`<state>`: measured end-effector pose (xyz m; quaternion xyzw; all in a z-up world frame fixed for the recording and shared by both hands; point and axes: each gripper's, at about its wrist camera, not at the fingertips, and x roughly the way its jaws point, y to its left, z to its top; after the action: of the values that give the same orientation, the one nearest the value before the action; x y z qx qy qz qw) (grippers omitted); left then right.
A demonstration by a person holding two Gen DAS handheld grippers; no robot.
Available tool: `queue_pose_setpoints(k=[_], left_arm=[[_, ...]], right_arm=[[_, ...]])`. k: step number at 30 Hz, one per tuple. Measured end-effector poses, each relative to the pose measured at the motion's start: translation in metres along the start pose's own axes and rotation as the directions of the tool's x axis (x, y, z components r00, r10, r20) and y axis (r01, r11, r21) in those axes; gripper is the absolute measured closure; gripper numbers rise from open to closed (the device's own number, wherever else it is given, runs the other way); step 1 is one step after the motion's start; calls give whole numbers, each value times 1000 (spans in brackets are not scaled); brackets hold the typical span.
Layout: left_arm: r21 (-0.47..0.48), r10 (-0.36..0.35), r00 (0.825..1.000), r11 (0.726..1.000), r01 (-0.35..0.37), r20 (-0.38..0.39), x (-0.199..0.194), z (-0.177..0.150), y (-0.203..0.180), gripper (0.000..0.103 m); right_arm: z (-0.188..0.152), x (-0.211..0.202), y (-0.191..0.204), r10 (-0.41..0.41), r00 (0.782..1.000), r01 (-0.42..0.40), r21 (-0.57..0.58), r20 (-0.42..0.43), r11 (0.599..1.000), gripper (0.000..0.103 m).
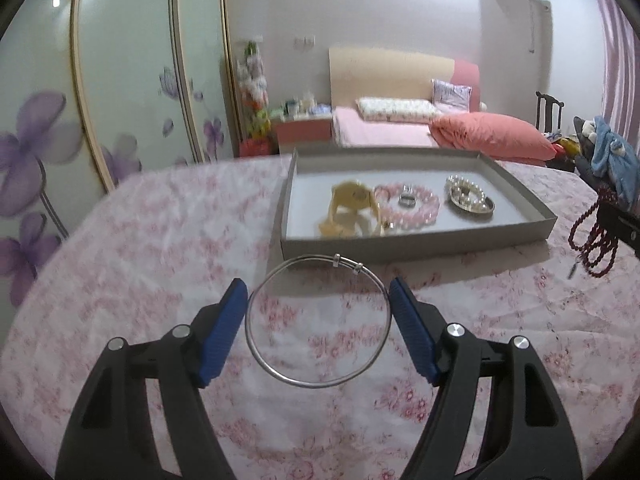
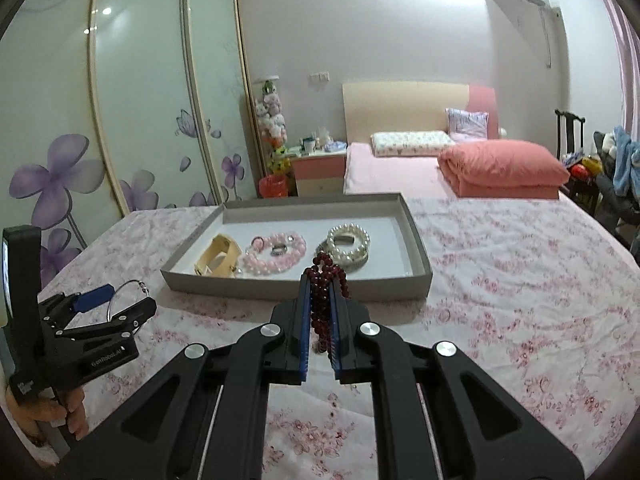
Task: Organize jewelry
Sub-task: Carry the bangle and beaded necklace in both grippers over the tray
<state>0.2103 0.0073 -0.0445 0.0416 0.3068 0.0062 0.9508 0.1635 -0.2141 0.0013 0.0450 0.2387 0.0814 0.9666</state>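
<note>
Left gripper [image 1: 318, 300]: jaws spread wide, the silver bangle [image 1: 318, 320] spanning the gap and touching both pads, apparently held, above the floral cloth [image 1: 160, 264].

Right gripper [image 2: 320, 292]: pressed together, pinching the dark red bead string [image 2: 325, 280], beads spilling out past the tips.

Ahead of both tongs, the grey tray [image 2: 280, 290] holds a cream cuff [image 2: 218, 258], pink bead bracelet [image 2: 276, 258] ringing a small ring [image 2: 279, 249], and pearl bracelet [image 2: 349, 245].

Judgement: most pieces placed; these two left.
</note>
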Motion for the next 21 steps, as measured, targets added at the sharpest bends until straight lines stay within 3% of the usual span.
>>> queue_pose_setpoints(k=[7,21], left_arm=[[20,25,995,999,-27,92,-15,6,-9,32],[34,49,965,998,-60,256,-50,13,-23,32]], right_arm=[[1,-11,4,-5,997,5,-5,74,1000,94],[3,-35,13,-35,970,44,-30,240,999,94]])
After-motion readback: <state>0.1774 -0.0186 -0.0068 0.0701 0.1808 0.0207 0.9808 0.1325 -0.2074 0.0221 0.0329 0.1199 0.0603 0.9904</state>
